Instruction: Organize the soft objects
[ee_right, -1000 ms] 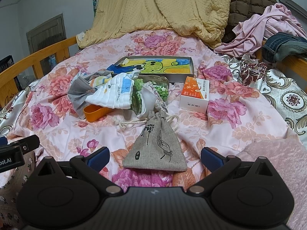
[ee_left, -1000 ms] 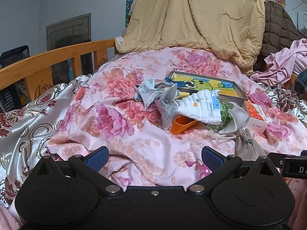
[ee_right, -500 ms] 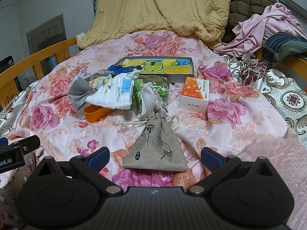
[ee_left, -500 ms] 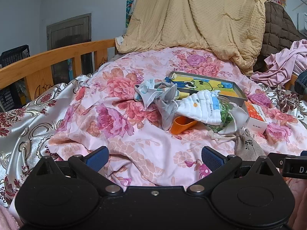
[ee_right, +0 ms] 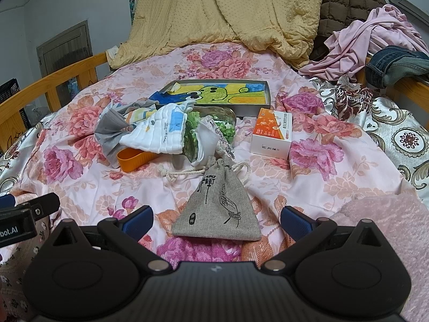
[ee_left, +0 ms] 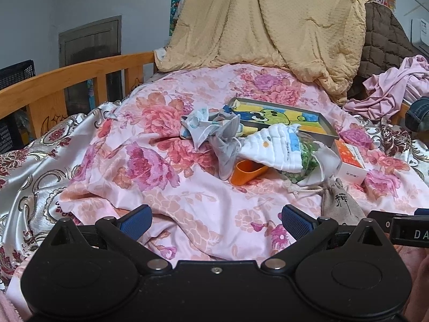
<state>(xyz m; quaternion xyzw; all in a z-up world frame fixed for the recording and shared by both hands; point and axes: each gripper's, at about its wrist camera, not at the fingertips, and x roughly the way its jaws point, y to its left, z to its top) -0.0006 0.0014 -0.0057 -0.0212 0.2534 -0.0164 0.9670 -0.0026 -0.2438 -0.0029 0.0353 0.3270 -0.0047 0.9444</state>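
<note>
A heap of soft things lies mid-bed: a grey patterned cloth (ee_left: pixel 214 134), a white quilted cloth (ee_left: pixel 278 145) (ee_right: pixel 158 134), a green-and-white cloth (ee_right: pixel 203 134) and a grey drawstring pouch (ee_right: pixel 217 204) (ee_left: pixel 340 201). A shallow tray with a cartoon picture (ee_right: pixel 214 96) (ee_left: pixel 284 118) lies behind the heap. My left gripper (ee_left: pixel 215 218) is open and empty above the floral quilt, short of the heap. My right gripper (ee_right: pixel 215 218) is open and empty, with the pouch lying between and just ahead of its fingertips.
An orange cup (ee_left: pixel 246 171) lies on its side under the white cloth. An orange-and-white box (ee_right: pixel 272 134) sits right of the heap. A tan blanket (ee_left: pixel 268 26), pink clothes (ee_right: pixel 375 40) and jeans (ee_right: pixel 396 64) pile at the back; a wooden rail (ee_left: pixel 67 80) runs left.
</note>
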